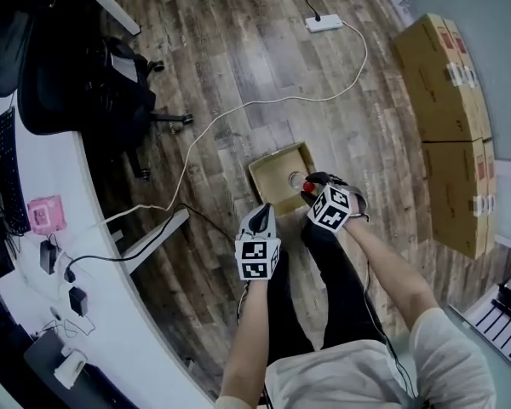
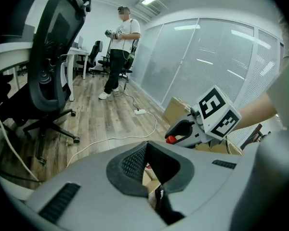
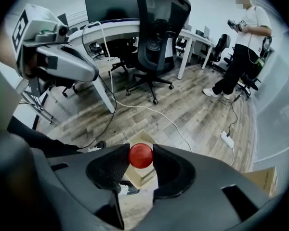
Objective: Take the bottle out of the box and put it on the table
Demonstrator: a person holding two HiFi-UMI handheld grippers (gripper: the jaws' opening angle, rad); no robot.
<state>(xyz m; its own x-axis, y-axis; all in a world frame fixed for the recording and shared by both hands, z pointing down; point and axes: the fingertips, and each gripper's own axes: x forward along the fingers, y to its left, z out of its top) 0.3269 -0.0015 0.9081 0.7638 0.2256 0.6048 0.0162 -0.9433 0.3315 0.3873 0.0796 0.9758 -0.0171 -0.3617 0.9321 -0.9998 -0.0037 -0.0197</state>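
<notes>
Red cap, plastic: the top of the bottle (image 1: 307, 187), clamped between the dark pads of the right gripper (image 3: 141, 154), which points steeply down.

Left gripper (image 2: 146, 148): tips together, nothing between them, idle beside the right one.

Cardboard box (image 1: 277, 155): open-topped, on the wooden floor, directly below the held bottle.

White table (image 1: 102, 313): curved, on the person's left, well apart from the box.

Step in hand, as I judge it: the bottle is out of the box or nearly so, and the carry has not begun. The next move calls for a swing leftward over the floor, the bottle kept upright, and a bare patch of table chosen among the small things already lying there.

Also present: black office chair (image 1: 77, 83), white cable (image 1: 264, 102) across the floor, stacked cartons (image 1: 447, 100) on the right.

Hard to make out: the bottle's body, hidden beneath its own cap and behind the gripper, so its bottom end cannot be placed against the box rim. A round shape inside the box is too small to name.
</notes>
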